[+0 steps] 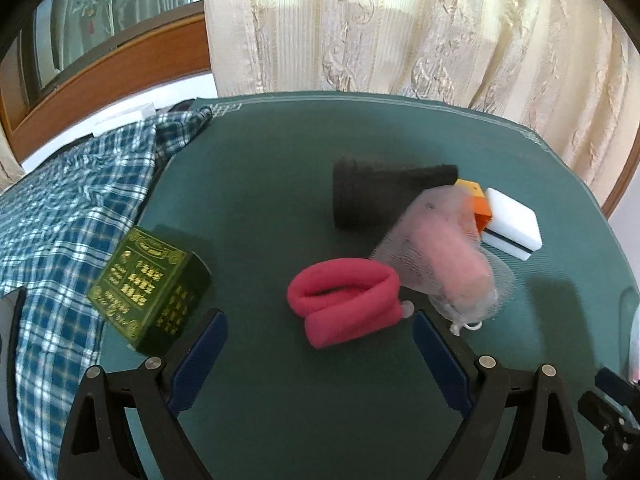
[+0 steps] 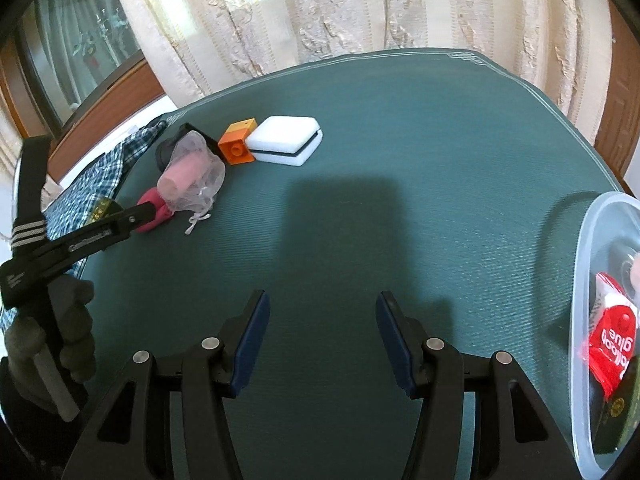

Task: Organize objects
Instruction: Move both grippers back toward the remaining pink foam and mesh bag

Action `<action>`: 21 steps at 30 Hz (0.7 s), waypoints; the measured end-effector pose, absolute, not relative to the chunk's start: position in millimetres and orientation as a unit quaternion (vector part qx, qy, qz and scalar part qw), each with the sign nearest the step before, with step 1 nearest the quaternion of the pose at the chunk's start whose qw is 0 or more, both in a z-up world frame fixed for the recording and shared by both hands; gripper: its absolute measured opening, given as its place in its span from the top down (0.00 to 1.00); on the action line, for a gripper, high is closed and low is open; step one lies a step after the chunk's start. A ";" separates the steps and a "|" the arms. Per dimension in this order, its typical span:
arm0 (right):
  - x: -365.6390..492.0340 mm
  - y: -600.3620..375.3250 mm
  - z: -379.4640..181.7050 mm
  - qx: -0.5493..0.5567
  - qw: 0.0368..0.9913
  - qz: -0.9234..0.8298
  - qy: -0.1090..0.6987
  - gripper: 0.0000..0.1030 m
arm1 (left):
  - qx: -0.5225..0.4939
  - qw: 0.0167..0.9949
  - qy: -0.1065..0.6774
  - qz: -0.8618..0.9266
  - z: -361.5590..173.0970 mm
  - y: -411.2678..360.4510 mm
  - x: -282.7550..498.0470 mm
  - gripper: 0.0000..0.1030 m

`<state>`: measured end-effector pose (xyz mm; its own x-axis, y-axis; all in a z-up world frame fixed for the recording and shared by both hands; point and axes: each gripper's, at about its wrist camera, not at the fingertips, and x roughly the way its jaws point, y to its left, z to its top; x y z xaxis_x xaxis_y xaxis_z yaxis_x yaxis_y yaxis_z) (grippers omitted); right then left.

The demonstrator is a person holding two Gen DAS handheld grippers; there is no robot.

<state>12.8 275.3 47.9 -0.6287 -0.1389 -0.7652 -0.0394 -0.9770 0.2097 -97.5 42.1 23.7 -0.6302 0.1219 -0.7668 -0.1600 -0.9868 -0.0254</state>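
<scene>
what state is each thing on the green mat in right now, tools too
left tool: open, empty, aimed at the pink roll
right tool: open, empty, over bare mat
pink roll: folded over, lying flat
mesh bag: holds a pink cylinder, drawstring loose
green box: closed, tilted on the plaid cloth
orange block: on its side
white case: closed
clear tub: uncovered, items inside

Soft daylight through the curtain (image 1: 400,28), dark shadows on the mat (image 2: 360,120), fisheye-bent edges, slight blur.
</scene>
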 end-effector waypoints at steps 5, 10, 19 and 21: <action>8.6 270.3 46.3 0.435 0.031 -0.895 -0.099 0.44 | -0.433 0.081 0.018 0.898 17.2 40.0 -106.7 0.07; 5.7 265.0 44.2 0.439 0.035 -0.893 -0.096 0.44 | -0.437 0.085 0.011 0.895 15.8 39.6 -113.5 0.07; 0.8 253.8 43.4 0.445 0.042 -0.890 -0.088 0.44 | -0.434 0.094 0.017 0.896 15.2 40.7 -111.4 0.14; 0.7 252.3 44.3 0.444 0.042 -0.891 -0.087 0.44 | -0.429 0.095 0.028 0.898 15.8 44.7 -108.2 0.23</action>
